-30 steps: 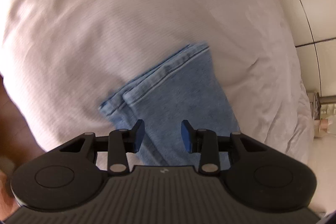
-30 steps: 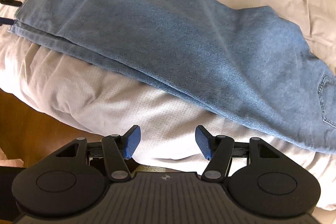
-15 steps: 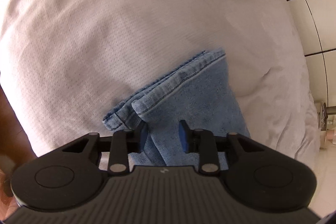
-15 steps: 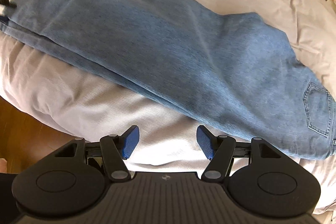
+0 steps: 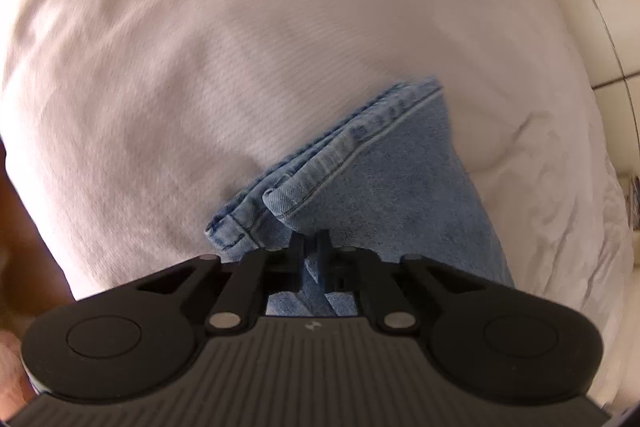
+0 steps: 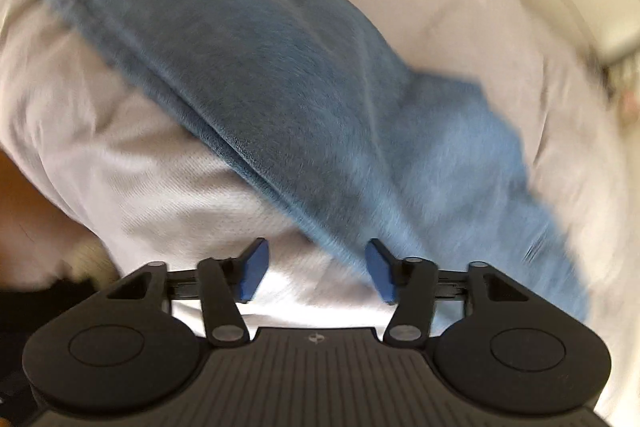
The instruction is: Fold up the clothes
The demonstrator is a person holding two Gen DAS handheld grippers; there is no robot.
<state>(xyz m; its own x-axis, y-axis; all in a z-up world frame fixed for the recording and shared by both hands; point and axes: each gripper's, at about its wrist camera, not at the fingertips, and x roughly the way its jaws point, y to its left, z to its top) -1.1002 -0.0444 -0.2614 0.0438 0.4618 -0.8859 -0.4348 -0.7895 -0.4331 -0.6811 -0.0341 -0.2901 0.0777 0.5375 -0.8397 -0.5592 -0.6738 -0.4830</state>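
I have the left gripper (image 5: pixel 310 259) clenched on the jeans (image 5: pixel 380 195) just behind their stacked hems, to carry that end over. The jeans lie lengthwise on the bed (image 5: pixel 160 67). My right gripper (image 6: pixel 316 269) hovers with jaws released beside their near edge.

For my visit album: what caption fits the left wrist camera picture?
Left gripper pinches the hem end of folded jeans on a pale bedspread.

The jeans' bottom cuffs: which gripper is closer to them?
Left. The left gripper is shut on the jeans beside the cuffs; the right gripper hangs open near the jeans' long side.
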